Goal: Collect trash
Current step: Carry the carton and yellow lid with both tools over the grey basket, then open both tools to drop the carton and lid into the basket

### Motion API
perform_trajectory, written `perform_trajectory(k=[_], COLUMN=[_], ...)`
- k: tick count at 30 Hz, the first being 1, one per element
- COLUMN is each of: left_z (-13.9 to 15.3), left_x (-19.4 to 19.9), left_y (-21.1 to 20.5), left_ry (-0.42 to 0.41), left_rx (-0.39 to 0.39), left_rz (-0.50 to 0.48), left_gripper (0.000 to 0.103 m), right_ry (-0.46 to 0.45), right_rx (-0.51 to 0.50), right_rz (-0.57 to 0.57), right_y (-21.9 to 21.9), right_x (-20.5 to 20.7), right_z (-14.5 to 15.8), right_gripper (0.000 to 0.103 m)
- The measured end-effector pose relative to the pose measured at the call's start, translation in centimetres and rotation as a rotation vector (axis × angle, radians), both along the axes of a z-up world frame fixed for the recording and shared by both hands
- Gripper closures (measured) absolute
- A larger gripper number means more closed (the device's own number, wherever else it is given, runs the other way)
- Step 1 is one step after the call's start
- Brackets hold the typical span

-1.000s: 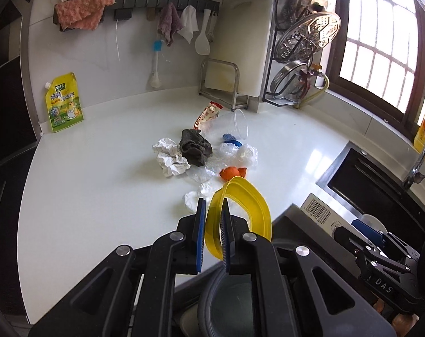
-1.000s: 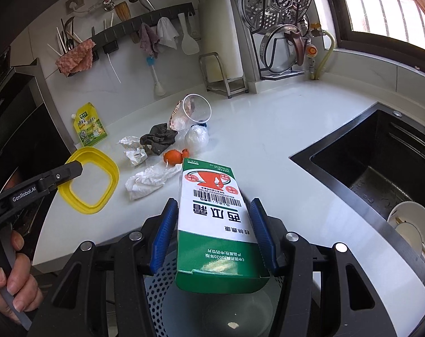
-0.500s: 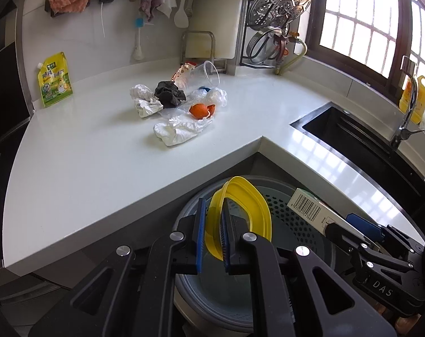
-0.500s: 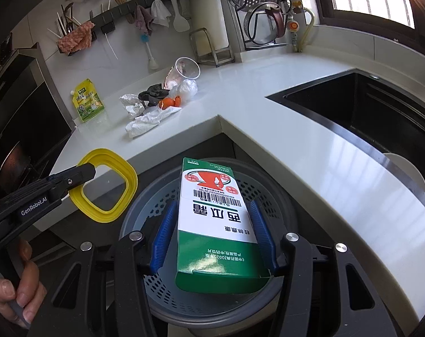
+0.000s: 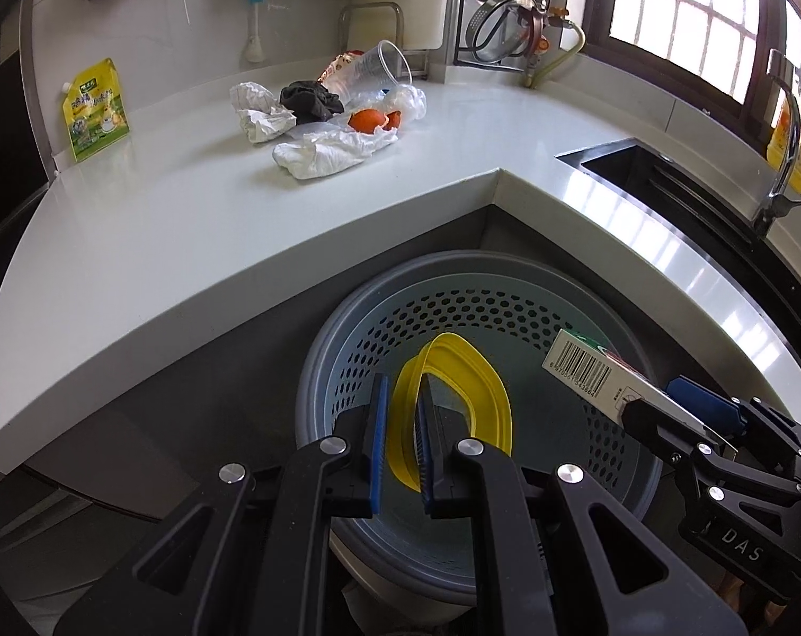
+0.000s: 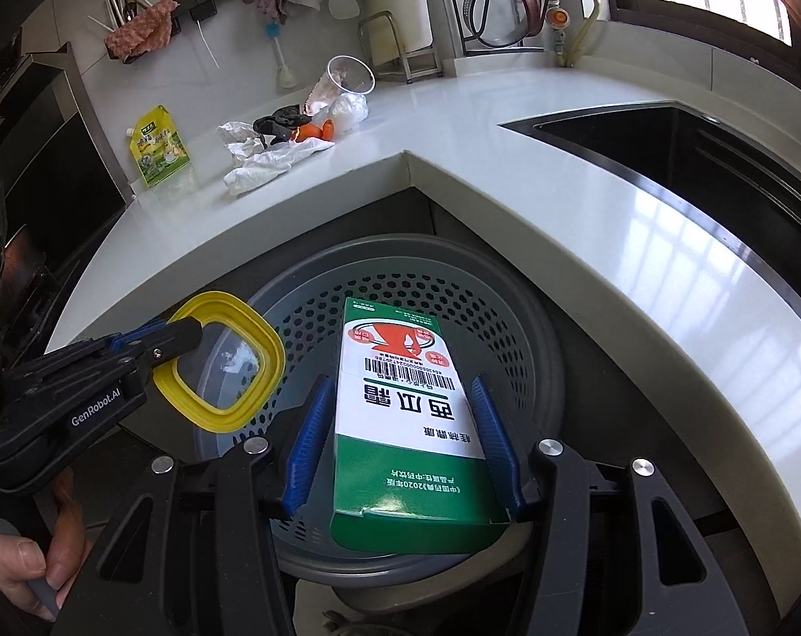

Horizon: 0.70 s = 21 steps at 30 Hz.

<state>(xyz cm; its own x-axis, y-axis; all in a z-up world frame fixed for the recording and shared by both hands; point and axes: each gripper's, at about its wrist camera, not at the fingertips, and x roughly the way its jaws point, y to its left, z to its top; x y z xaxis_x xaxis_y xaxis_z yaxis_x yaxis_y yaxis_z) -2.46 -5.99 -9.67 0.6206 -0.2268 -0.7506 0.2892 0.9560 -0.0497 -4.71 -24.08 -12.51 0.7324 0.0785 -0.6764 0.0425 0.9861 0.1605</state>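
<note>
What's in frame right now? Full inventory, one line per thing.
Yellow plastic lid ring: 1, yellow, over bin, in left grip.
Green-and-white cardboard box: 1, over bin, in right grip.
Grey perforated bin: 1, grey, below counter corner.
Crumpled white paper: several, on white counter.
Dark cloth wad: 1, in pile.
Orange peel: 2 pieces, in pile.
Clear plastic cup: 1, lying tipped.
Yellow-green pouch: 1, against wall.
Black sink: 1, right.
Left hand-held gripper: shut on lid.
Right hand-held gripper: shut on box.
</note>
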Motion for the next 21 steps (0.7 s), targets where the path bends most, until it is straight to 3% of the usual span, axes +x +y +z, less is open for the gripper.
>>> perform_trajectory(k=[21], left_z=[-3.2], left_x=[0.4], left_y=[-0.9], left_ry=[0.093], left_rx=[0.027], left_rz=[-0.007], left_gripper=[0.092], right_ry=[0.054], right_rx=[-0.063], right_rz=[-0.008], right_y=[0.8], right_x=[1.1], right_z=[-2.0], right_gripper=[0.051])
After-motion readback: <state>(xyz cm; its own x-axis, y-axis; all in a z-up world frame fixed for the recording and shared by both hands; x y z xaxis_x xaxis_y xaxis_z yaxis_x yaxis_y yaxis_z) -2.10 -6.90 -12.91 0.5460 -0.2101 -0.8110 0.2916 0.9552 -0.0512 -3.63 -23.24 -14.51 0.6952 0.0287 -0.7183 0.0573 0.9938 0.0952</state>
